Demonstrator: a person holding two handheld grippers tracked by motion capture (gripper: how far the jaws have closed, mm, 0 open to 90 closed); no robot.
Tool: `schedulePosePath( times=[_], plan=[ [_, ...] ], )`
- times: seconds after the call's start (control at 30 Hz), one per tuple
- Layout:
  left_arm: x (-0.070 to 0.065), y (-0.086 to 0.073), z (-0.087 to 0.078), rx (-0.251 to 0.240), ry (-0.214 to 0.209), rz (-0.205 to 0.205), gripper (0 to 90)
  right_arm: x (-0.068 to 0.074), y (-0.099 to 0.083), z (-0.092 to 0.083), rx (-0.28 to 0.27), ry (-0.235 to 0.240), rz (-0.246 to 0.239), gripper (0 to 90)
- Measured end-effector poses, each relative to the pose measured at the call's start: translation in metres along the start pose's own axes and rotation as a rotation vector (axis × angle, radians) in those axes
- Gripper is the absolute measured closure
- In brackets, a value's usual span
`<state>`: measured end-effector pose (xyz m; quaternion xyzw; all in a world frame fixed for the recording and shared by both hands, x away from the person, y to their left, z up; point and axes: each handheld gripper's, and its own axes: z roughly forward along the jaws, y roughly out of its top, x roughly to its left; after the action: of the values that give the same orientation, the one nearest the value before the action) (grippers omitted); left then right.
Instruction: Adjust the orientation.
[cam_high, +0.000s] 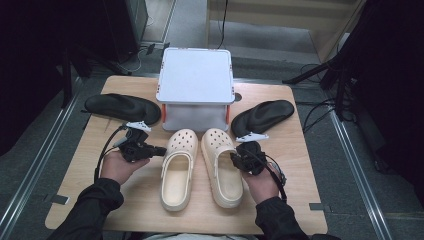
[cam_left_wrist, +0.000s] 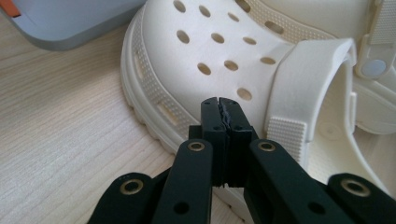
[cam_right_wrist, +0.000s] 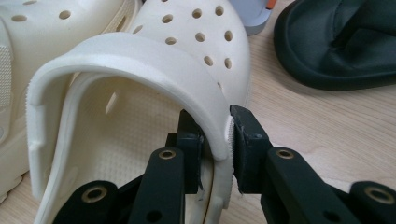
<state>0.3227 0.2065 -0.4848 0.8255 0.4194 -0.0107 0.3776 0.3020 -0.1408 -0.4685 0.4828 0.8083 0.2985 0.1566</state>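
Observation:
Two cream clogs lie side by side, toes away from me, mid-table: the left clog (cam_high: 177, 165) and the right clog (cam_high: 222, 175). My left gripper (cam_high: 161, 150) points right at the left clog's outer side. In the left gripper view its jaws are shut with nothing between them (cam_left_wrist: 219, 105), just short of the perforated left clog (cam_left_wrist: 210, 51) near its heel strap. My right gripper (cam_high: 234, 157) is at the right clog's outer side. In the right gripper view its jaws (cam_right_wrist: 217, 135) straddle and press the right clog's (cam_right_wrist: 140, 60) strap end and side wall.
A grey box (cam_high: 196, 82) with orange corners stands at the back centre, close to the clogs' toes. A black sandal (cam_high: 122, 107) lies at the back left and another black sandal (cam_high: 262, 117) at the back right, both on the wooden table (cam_high: 90, 190).

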Motion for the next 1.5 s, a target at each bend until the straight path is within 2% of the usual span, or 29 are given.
schedulePosePath(
  times=[0.17,0.27,0.37,0.43,0.57,0.67,0.77,0.87,1.07,1.17,1.33,1.43,1.5],
  plan=[
    [0.001,-0.003,0.001,0.020,0.017,-0.001,90.0,0.006,0.001,0.003,0.001,0.010,-0.008,75.5],
    [0.002,-0.005,0.003,0.035,0.014,-0.014,90.0,0.010,0.002,0.006,0.002,0.018,-0.030,75.1],
    [0.000,-0.006,0.006,0.053,0.010,-0.003,89.9,0.014,0.001,0.007,0.012,0.022,-0.044,73.7],
    [-0.001,-0.007,0.006,0.045,0.014,0.000,90.0,0.015,0.001,0.008,0.007,0.039,-0.051,73.7],
    [0.001,-0.009,0.006,0.037,-0.012,-0.029,90.0,0.016,0.003,0.009,0.006,0.042,-0.058,73.5],
    [-0.003,-0.011,0.006,0.043,-0.019,-0.010,90.0,0.018,0.004,0.010,0.006,0.058,-0.061,72.7],
    [-0.006,-0.012,0.007,0.046,-0.027,-0.010,89.9,0.021,0.005,0.012,-0.002,0.079,-0.066,71.8],
    [-0.009,-0.013,0.007,0.042,-0.015,-0.004,90.0,0.020,0.005,0.013,-0.006,0.092,-0.063,71.7],
    [-0.014,-0.015,0.008,0.036,-0.027,-0.012,90.0,0.018,0.006,0.015,-0.025,0.093,-0.063,71.8],
    [-0.016,-0.016,0.008,0.051,-0.041,-0.009,90.0,0.016,0.007,0.017,-0.033,0.098,-0.062,71.6],
    [-0.018,-0.017,0.007,0.056,-0.037,-0.007,89.9,0.012,0.009,0.019,-0.043,0.106,-0.084,70.8],
    [-0.013,-0.017,0.005,0.052,-0.033,-0.045,83.4,0.009,0.009,0.019,-0.037,0.126,-0.099,68.1],
    [-0.014,-0.015,0.002,0.034,-0.024,-0.045,83.1,0.007,0.009,0.017,-0.041,0.131,-0.117,66.6]
  ],
)
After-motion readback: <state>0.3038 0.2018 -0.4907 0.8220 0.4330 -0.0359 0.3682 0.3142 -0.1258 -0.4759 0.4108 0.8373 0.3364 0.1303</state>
